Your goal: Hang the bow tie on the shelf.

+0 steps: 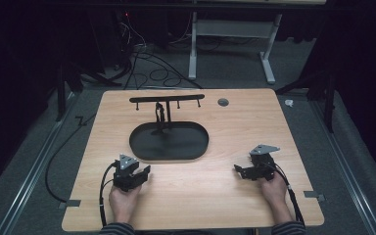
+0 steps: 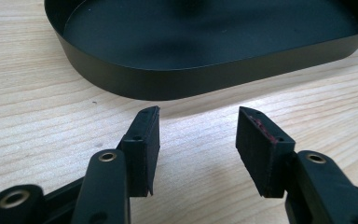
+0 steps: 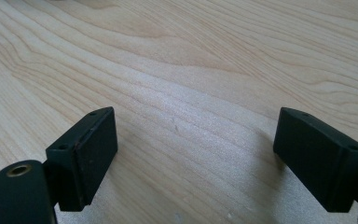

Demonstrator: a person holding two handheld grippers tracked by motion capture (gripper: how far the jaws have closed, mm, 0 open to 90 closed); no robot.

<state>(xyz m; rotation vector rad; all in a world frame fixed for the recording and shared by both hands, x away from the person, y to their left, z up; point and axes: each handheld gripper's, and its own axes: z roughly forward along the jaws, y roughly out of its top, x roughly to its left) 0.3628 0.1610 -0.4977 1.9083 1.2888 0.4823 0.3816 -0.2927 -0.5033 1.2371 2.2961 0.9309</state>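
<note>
A black oval tray [image 1: 196, 147] lies at the middle of the wooden table [image 1: 235, 196]. From it rises a black stand with a crossbar [image 1: 166, 98] carrying small hooks. My left gripper [image 1: 144, 171] rests near the tray's front left rim, held by a hand, its jaws open with nothing between them. In the left gripper view the tray's wall [image 2: 177, 81] is just ahead of the fingertips [image 2: 144, 135]. My right gripper [image 1: 242, 170] sits at the front right of the table, open wide over bare wood [image 3: 191, 93], nothing held.
A small grey round disc [image 1: 223, 102] is set in the table near the back right. Cables [image 1: 147, 68] and a white table frame [image 1: 230, 34] stand on the carpet behind. Black cables trail from both grippers off the table's front edge.
</note>
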